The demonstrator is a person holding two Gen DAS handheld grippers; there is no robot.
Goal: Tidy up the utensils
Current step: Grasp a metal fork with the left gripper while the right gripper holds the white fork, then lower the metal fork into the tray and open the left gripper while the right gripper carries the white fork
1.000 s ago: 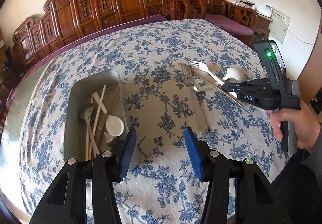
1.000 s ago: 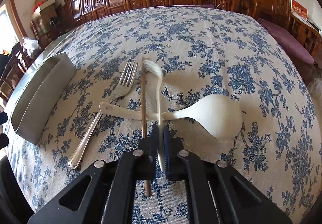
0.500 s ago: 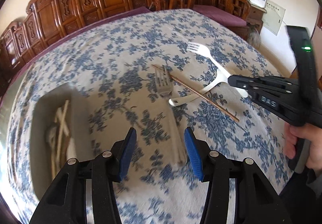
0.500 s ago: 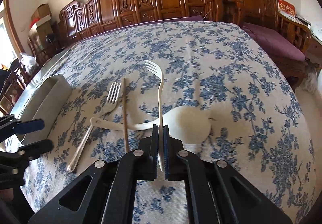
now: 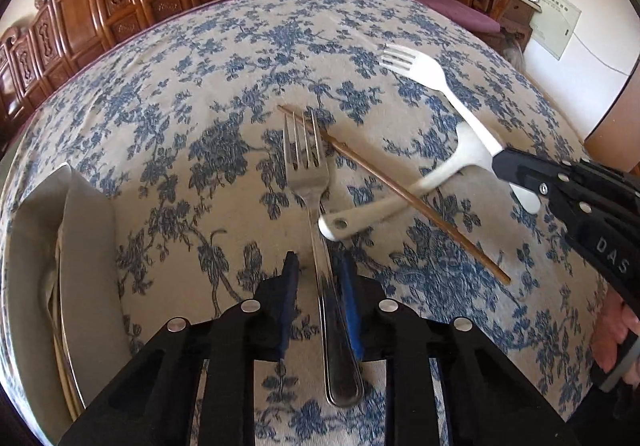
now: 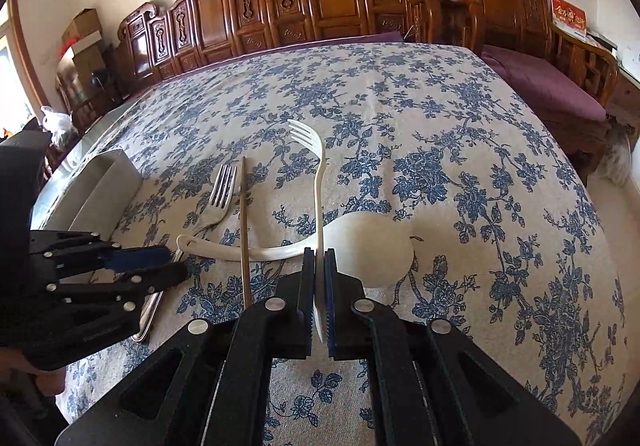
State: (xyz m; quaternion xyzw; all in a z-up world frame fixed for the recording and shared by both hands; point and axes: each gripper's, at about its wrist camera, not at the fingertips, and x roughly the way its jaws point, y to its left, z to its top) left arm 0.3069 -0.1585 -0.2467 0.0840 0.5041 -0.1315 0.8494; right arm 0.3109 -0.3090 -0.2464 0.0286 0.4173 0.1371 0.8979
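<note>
A metal fork [image 5: 308, 169] lies on the flowered tablecloth, and its handle runs between the blue pads of my left gripper [image 5: 317, 261]. Those jaws are closing; a gap still shows on the left side of the handle. My right gripper [image 6: 319, 258] is shut on the handle of a white plastic fork [image 6: 318, 181], held just above the table with its tines pointing away. A white spoon [image 6: 376, 250] and a brown chopstick [image 6: 245, 238] lie crossed on the cloth between the two forks. The left gripper [image 6: 176, 262] shows low at the left of the right wrist view.
A metal tray [image 5: 88, 266] with utensils inside sits at the table's left edge. Carved wooden chairs [image 6: 340, 1] line the far side. A hand [image 5: 616, 326] holds the right gripper [image 5: 560, 189] at the right.
My left gripper swung right from the tray and came down over the metal fork, and its jaws narrowed around the handle. The right gripper raised the white fork a little, then held still.
</note>
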